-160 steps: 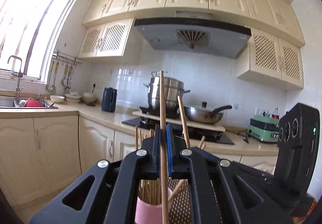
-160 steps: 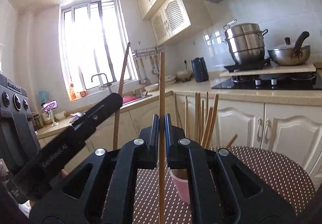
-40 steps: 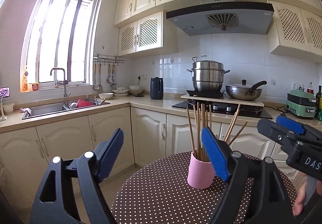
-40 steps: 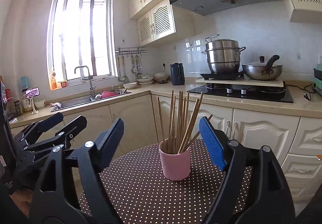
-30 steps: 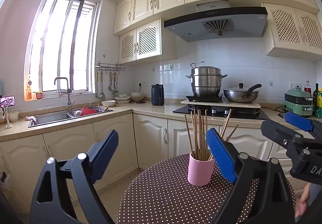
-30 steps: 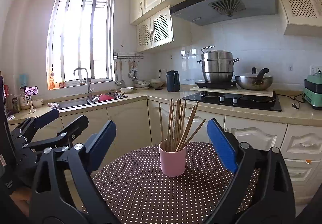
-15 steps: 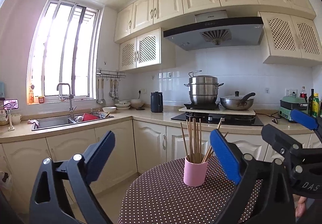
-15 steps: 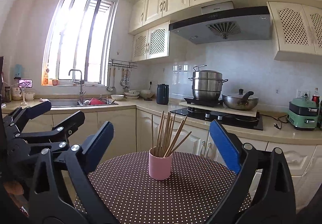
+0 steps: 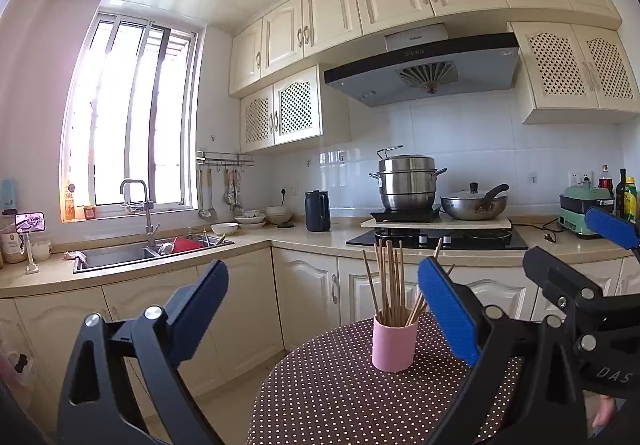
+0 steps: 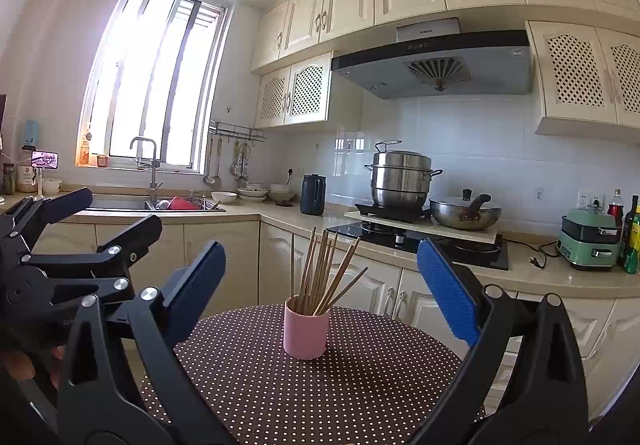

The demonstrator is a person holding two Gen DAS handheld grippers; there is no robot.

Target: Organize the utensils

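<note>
From the left wrist view, the left gripper (image 9: 322,297) stands with its jaws spread wide, having just been opening, and nothing lies between the blue pads. Beyond them a pink cylindrical cup (image 9: 394,343) stands upright on the round tabletop with the brown white-dotted cloth (image 9: 340,389). A bundle of wooden chopsticks (image 9: 390,285) stands in the cup, most nearly upright and a few leaning right. The cup sits apart from both pads, nearer the right-hand one in this picture. At the right edge the right gripper (image 9: 576,257) reaches in, its black fingers parted, with a fingertip of the person's hand (image 9: 604,411) showing below it. Behind, a beige kitchen counter (image 9: 328,239) carries a dark kettle (image 9: 318,211), a stacked steel steamer pot (image 9: 408,183) and a lidded steel wok (image 9: 474,205) on the hob.

From the right wrist view, the right gripper (image 10: 320,285) also has its jaws far apart and empty. The pink cup (image 10: 306,333) stands on the dotted tabletop (image 10: 360,385) roughly midway between the pads, well clear of both, with the chopsticks (image 10: 320,269) fanning up and to the right out of it. At the left edge the left gripper (image 10: 120,223) shows its black fingers apart, holding nothing. A steel sink (image 10: 120,203) lies under the window.
</note>
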